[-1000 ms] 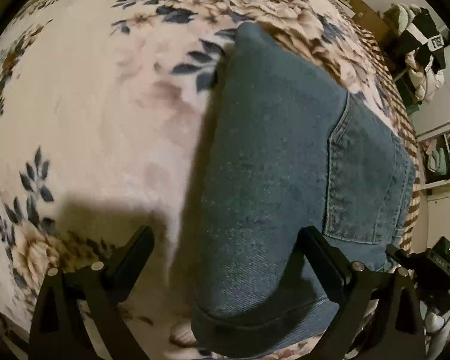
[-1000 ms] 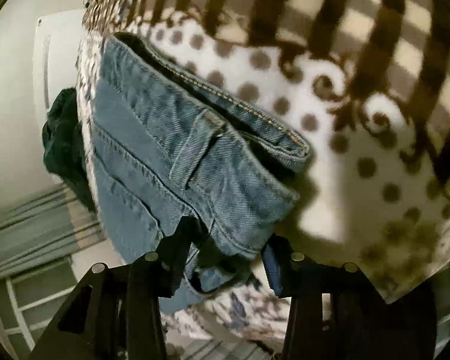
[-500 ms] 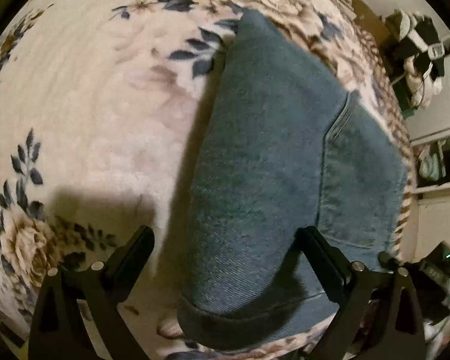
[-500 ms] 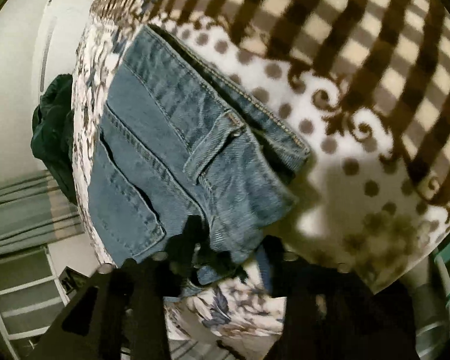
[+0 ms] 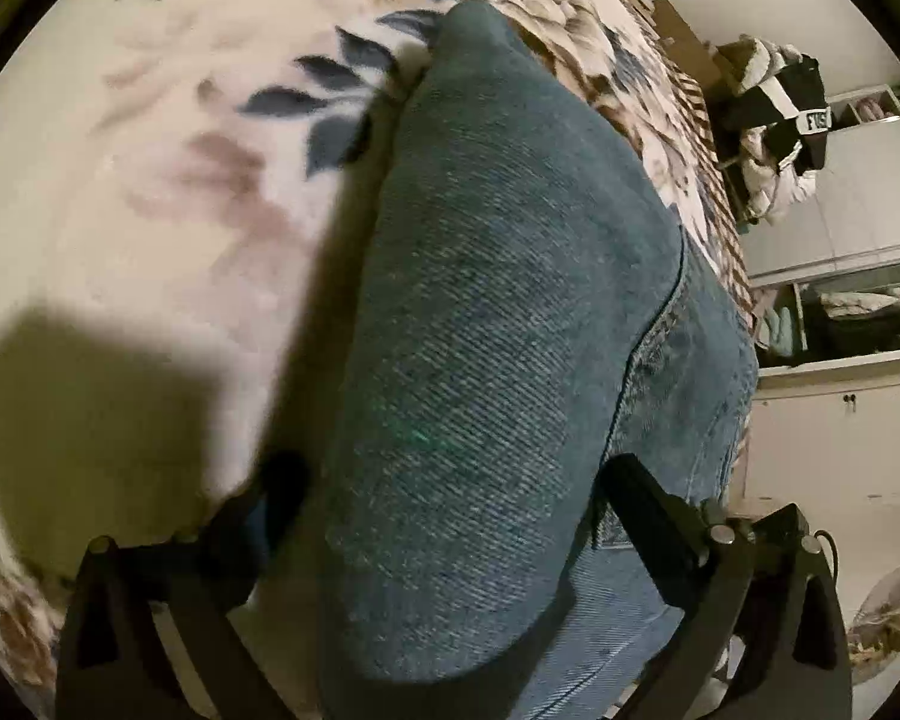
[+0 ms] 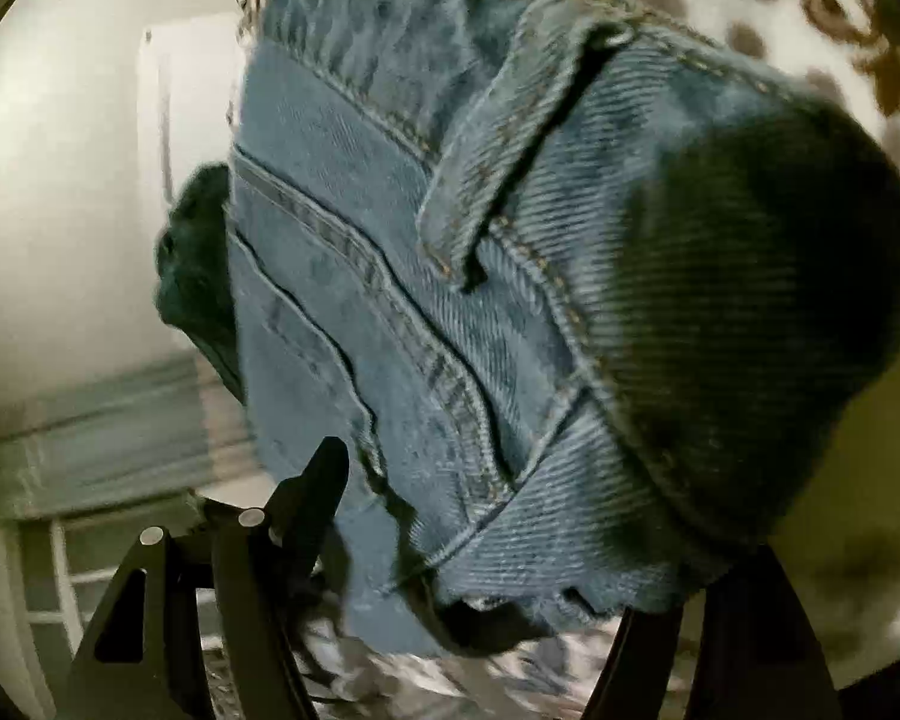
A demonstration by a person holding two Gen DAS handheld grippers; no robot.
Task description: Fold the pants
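The folded blue jeans [image 5: 498, 312] lie on a floral blanket [image 5: 150, 192]. In the left wrist view my left gripper [image 5: 450, 504] stands wide open, its two fingers on either side of the folded leg end, close over the denim. In the right wrist view the waistband end of the jeans [image 6: 510, 300], with a belt loop and back seams, fills the frame. My right gripper [image 6: 486, 534] is open around that end, and the fabric bulges between and over the fingers.
The blanket's brown patterned border [image 6: 840, 30] lies beyond the waistband. A dark green garment [image 6: 198, 264] lies past the jeans. Clothes hang by white cupboards [image 5: 840, 192] at the right, and a fan [image 5: 888, 618] stands low at the right.
Both grippers have moved in close to the jeans, which now fill each view. The right jaws have spread wider around the waistband end.
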